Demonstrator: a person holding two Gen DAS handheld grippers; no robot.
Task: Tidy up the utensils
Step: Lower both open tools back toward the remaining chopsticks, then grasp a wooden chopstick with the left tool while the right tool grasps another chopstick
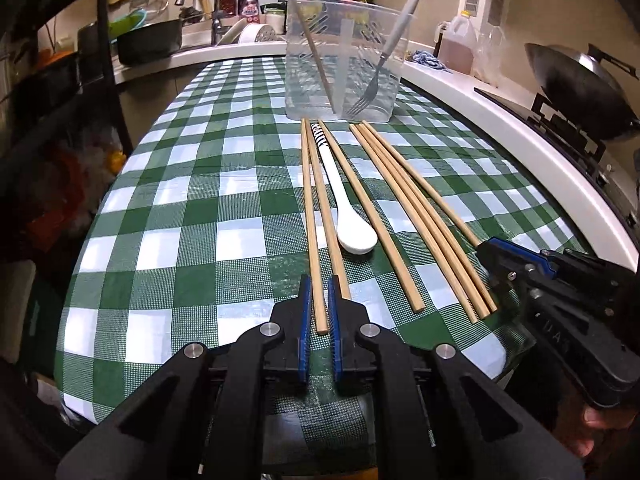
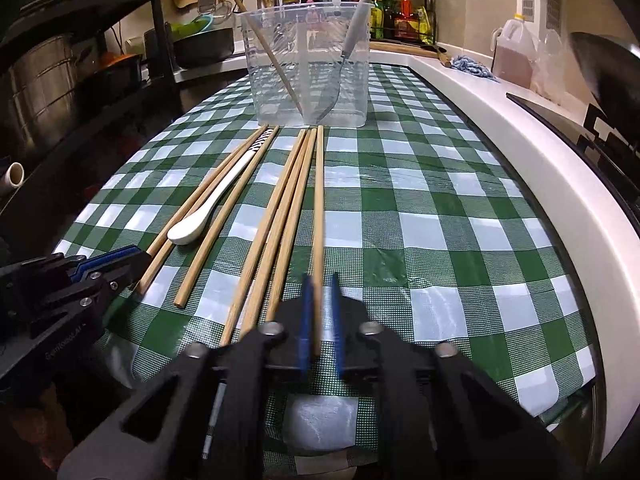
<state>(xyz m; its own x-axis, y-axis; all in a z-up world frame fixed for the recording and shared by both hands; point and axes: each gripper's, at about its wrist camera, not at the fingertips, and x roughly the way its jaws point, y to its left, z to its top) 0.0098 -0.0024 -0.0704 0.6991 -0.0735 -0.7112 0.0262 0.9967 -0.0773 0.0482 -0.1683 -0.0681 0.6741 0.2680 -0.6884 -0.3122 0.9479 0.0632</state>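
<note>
Left gripper (image 1: 319,312): pinching leftmost chopstick (image 1: 310,216) | right gripper (image 2: 320,316): pinching rightmost chopstick (image 2: 319,208)

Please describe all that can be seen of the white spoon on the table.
The white spoon looks like glazed ceramic or plastic. Its long slim handle has a black striped pattern at the far end, which points toward the clear container. The oval bowl lies nearest the cameras. It rests flat on the green checked tablecloth, between wooden chopsticks on both sides; whether it touches them is unclear. No fingers touch it.
</note>
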